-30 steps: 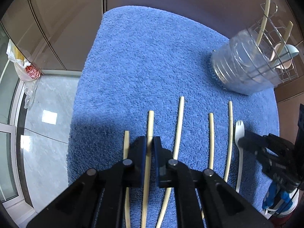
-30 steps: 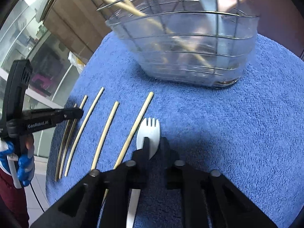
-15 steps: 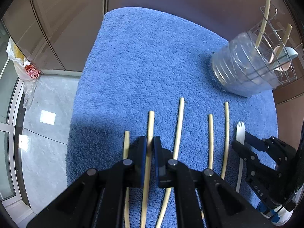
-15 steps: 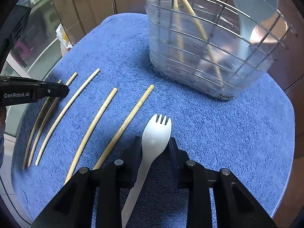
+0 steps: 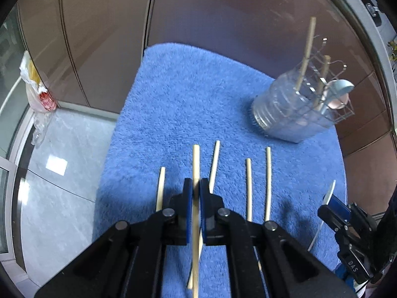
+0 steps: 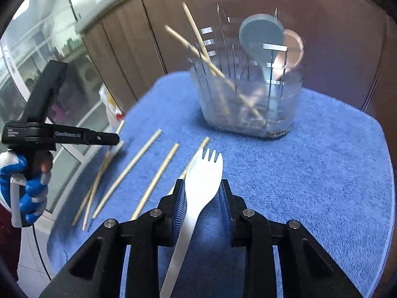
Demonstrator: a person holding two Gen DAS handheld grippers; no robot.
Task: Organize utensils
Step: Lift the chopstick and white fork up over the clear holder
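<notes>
A wooden chopstick (image 5: 196, 166) is clamped between the closed jaws of the left gripper (image 5: 195, 196) above the blue towel (image 5: 178, 94). A white spork (image 6: 202, 176) is gripped by the right gripper (image 6: 202, 193), raised off the towel. Four chopsticks (image 5: 268, 173) are left lying on the towel. Beyond, two chopsticks and two spoons are held in a wire caddy (image 6: 248, 92).

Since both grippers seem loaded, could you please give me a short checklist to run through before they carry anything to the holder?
1. Left gripper shut on chopstick: ok.
2. Right gripper pads against white spork: ok.
3. Spork lifted off the blue towel: ok.
4. Utensil holder upright: ok.
5. Free room in the holder: cannot tell, blurred.
6. Four chopsticks on the towel apart from the held one: ok.
</notes>
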